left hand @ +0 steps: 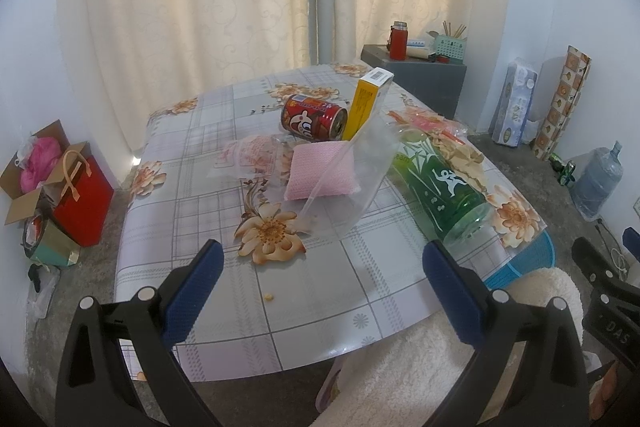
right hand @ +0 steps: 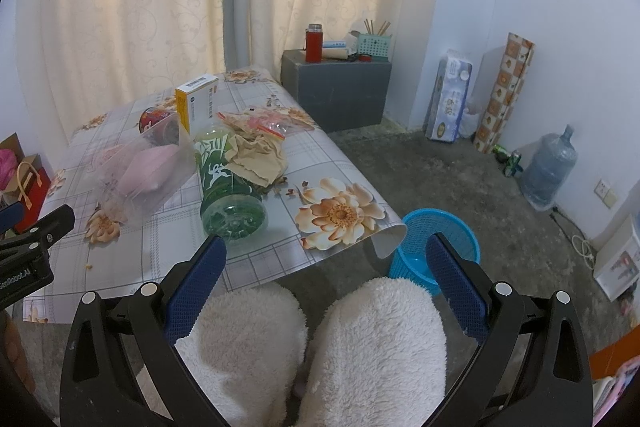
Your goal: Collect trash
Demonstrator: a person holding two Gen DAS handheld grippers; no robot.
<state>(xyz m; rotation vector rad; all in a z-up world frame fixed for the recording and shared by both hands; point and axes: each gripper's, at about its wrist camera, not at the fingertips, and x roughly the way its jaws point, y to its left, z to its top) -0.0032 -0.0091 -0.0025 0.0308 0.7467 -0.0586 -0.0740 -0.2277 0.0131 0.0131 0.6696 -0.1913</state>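
Trash lies on the flowered table [left hand: 224, 267]: a green plastic bottle [left hand: 436, 183] on its side, a red can [left hand: 314, 117], a yellow box [left hand: 366, 99], a clear bag [left hand: 352, 171] with a pink packet [left hand: 320, 171], and crumpled brown paper [right hand: 256, 159]. The bottle [right hand: 228, 195] lies just ahead of my right gripper. A blue waste basket [right hand: 436, 247] stands on the floor by the table's right corner. My left gripper [left hand: 324, 287] is open and empty over the near table edge. My right gripper [right hand: 326, 283] is open and empty above white fleece knees [right hand: 312, 343].
A grey cabinet [right hand: 340, 91] with a red flask stands behind the table. A water jug [right hand: 548, 171], paper rolls and cans line the right wall. A red gift bag [left hand: 82, 195] and a cardboard box sit on the floor at left. Curtains hang behind.
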